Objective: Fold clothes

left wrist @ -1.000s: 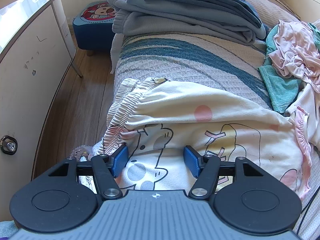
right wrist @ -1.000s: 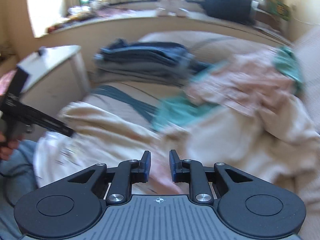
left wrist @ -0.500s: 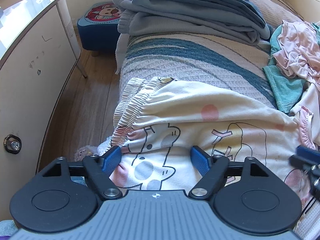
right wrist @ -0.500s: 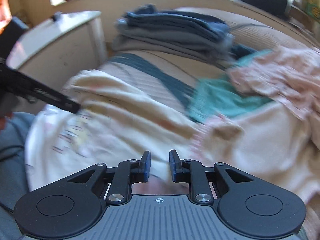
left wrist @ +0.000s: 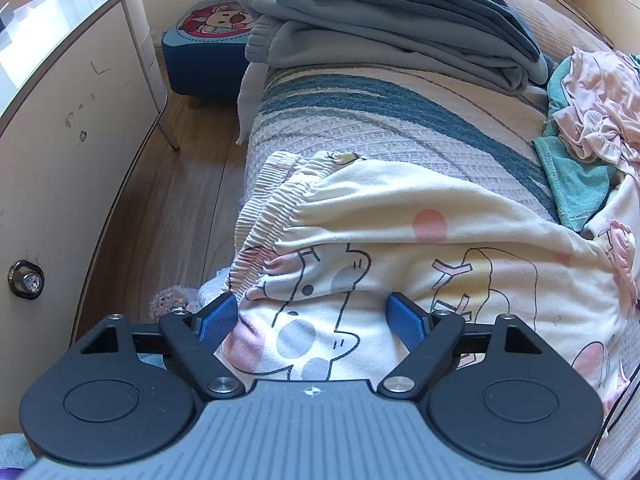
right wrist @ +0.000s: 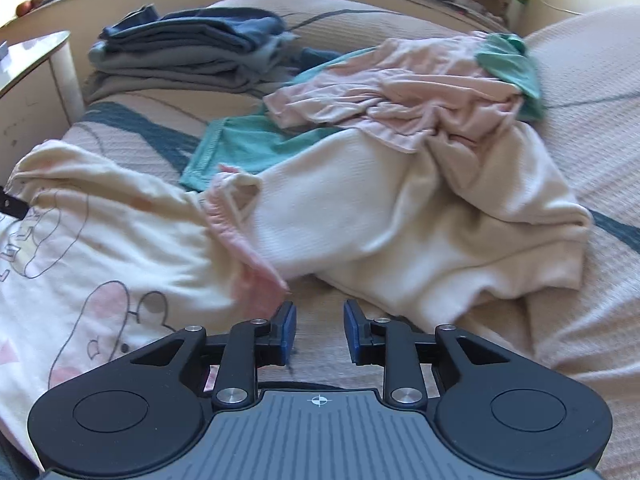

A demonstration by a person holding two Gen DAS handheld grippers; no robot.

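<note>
A cream garment printed with cartoon animals (left wrist: 400, 248) lies on the bed, its elastic waistband (left wrist: 272, 208) at the bed's left edge. My left gripper (left wrist: 312, 320) hovers just over its near part, jaws wide and still opening, cloth under them but not pinched. The same garment (right wrist: 100, 248) fills the lower left of the right wrist view, its pink ruffled hem (right wrist: 248, 264) reaching toward my right gripper (right wrist: 320, 330). That gripper's jaws are opening, with only bare bedspread between them.
A stack of folded grey and blue clothes (left wrist: 384, 24) sits at the far end of the bed. Loose pink (right wrist: 400, 88), teal (right wrist: 248, 140) and cream (right wrist: 420, 220) garments lie in a heap on the right. A white cabinet (left wrist: 60, 128) and wooden floor (left wrist: 168, 216) are on the left.
My left jaws have spread wider over the cartoon garment. My right gripper has tilted down toward the bed beside the pink hem, and its jaws have parted a little.
</note>
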